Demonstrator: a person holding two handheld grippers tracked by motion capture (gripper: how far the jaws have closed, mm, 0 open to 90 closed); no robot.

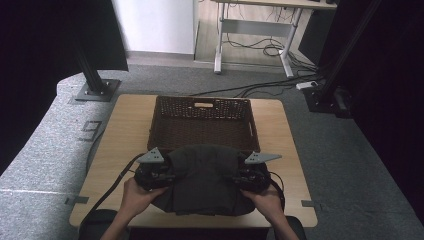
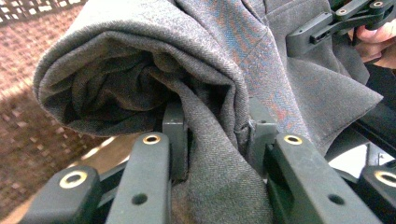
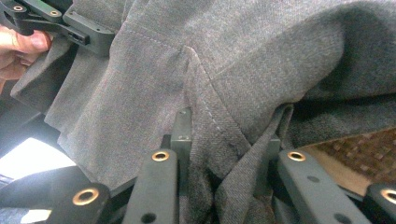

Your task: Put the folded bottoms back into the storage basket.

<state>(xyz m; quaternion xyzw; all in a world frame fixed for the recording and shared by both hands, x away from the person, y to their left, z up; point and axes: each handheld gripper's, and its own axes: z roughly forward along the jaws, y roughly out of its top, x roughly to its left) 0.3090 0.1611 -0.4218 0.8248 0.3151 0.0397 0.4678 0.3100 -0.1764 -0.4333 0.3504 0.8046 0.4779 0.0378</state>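
Bunching between left fingers [image 2: 175, 126], grey cloth [image 1: 202, 175]; right fingers [image 3: 182, 128] likewise, seemingly.

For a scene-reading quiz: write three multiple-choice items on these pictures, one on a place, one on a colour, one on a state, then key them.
1. Where is the wicker basket?
A. on the table beyond the garment
B. on the floor
C. on a shelf

2. What colour is the folded garment?
A. white
B. dark grey
C. yellow

3. How do the left gripper and the right gripper stand?
A. both open, clear of the garment
B. one shut, one open
C. both shut on the garment

Key: 1 A, the high view shows it there. 2 B, grey weave throughout. 3 C, cloth is pinched between each pair of jaws.
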